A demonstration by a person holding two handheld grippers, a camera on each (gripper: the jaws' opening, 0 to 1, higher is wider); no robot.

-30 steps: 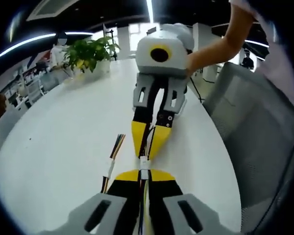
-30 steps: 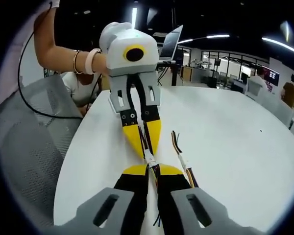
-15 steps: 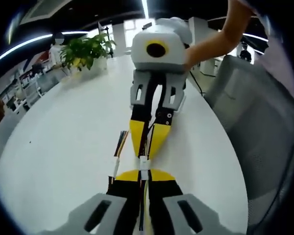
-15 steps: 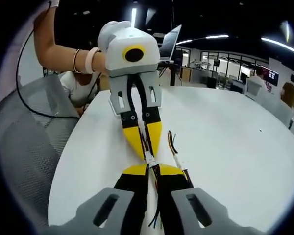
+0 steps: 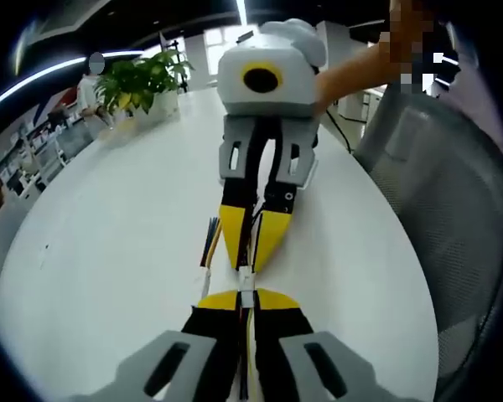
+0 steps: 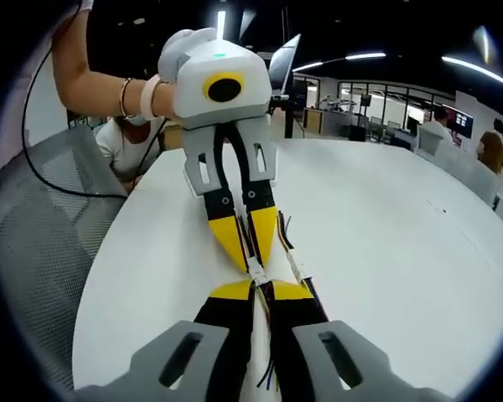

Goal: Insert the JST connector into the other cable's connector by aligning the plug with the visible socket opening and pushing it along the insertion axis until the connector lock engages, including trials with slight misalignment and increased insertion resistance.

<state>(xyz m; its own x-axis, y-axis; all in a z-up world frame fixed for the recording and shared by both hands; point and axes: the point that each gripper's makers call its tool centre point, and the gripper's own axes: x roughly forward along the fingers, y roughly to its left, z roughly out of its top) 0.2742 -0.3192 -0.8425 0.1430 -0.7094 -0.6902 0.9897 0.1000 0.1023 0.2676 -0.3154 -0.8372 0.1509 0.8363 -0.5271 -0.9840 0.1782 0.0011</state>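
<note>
The two grippers meet tip to tip above the white table (image 5: 92, 251). In the left gripper view my left gripper (image 5: 246, 295) is shut on a cable whose small white connector (image 5: 246, 280) sticks out past its yellow tips. The right gripper (image 5: 250, 261) comes down from the top, shut on the other cable's end right at that connector. In the right gripper view my right gripper (image 6: 262, 289) is shut on its wires, and the white connector (image 6: 256, 271) bridges to the left gripper (image 6: 250, 258). Whether the connectors are fully seated is hidden by the tips.
A loose cable of coloured wires (image 5: 208, 249) lies on the table beside the jaws, also seen as the loose cable (image 6: 294, 261). A potted plant (image 5: 142, 82) stands at the far end. Grey mesh chairs (image 5: 453, 218) (image 6: 33, 243) flank the table's edge. A laptop (image 6: 285, 60) sits behind.
Both grippers stay tip to tip on the connector. They have shifted over the table, so the loose cable now lies closer beside the jaws.
</note>
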